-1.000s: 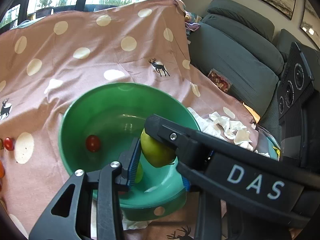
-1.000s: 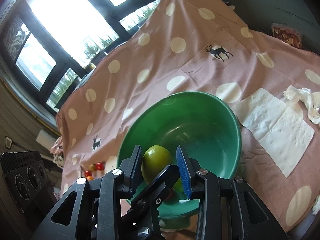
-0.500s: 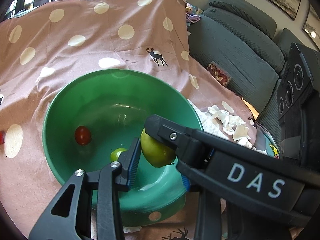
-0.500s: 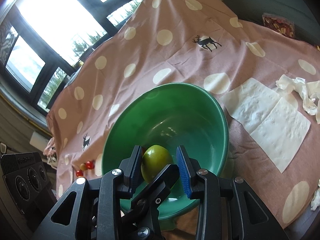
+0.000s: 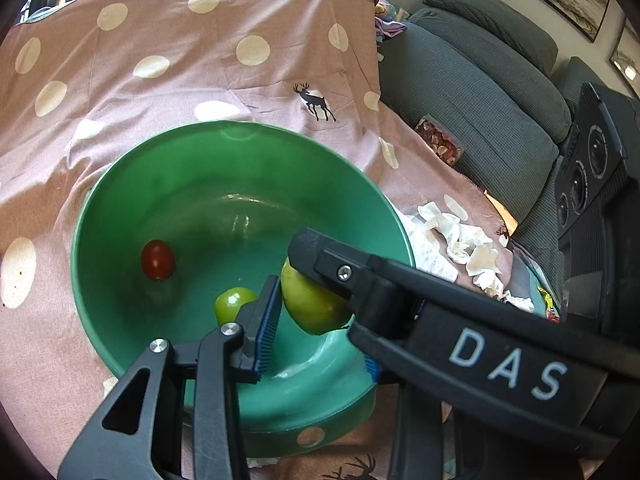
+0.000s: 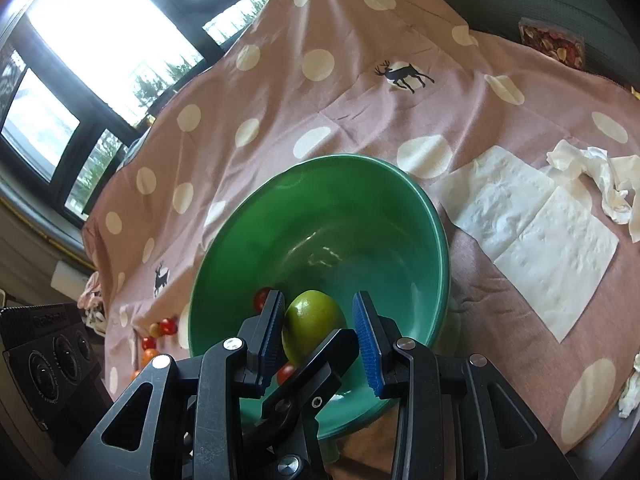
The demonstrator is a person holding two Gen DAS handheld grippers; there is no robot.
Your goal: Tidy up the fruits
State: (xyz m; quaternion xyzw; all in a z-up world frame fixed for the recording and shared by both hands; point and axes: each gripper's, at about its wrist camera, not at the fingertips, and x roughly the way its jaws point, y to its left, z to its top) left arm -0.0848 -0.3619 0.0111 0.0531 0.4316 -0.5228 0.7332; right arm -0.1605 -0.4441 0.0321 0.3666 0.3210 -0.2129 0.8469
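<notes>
A green bowl [image 5: 120,184] sits on the pink dotted cloth; it also shows in the right wrist view [image 6: 400,184]. Inside it lie a red cherry tomato [image 5: 157,260] and a small green fruit [image 5: 230,304]. A green apple [image 5: 312,304] hangs over the bowl's near side; it also shows in the right wrist view [image 6: 312,318]. My left gripper [image 5: 316,320] and my right gripper [image 6: 318,338] cross at the apple. The right gripper's left pad touches the apple and a gap shows at its right pad. The left gripper's right finger is hidden behind the right gripper.
Several red and orange tomatoes [image 6: 160,332] lie on the cloth left of the bowl. Flat and crumpled white tissues [image 6: 532,236] lie to the bowl's right. A grey sofa [image 5: 480,80] stands beyond the cloth's right edge.
Both grippers with the apple moved forward over the bowl, which now looks nearer and larger. The small green fruit in the bowl came into view.
</notes>
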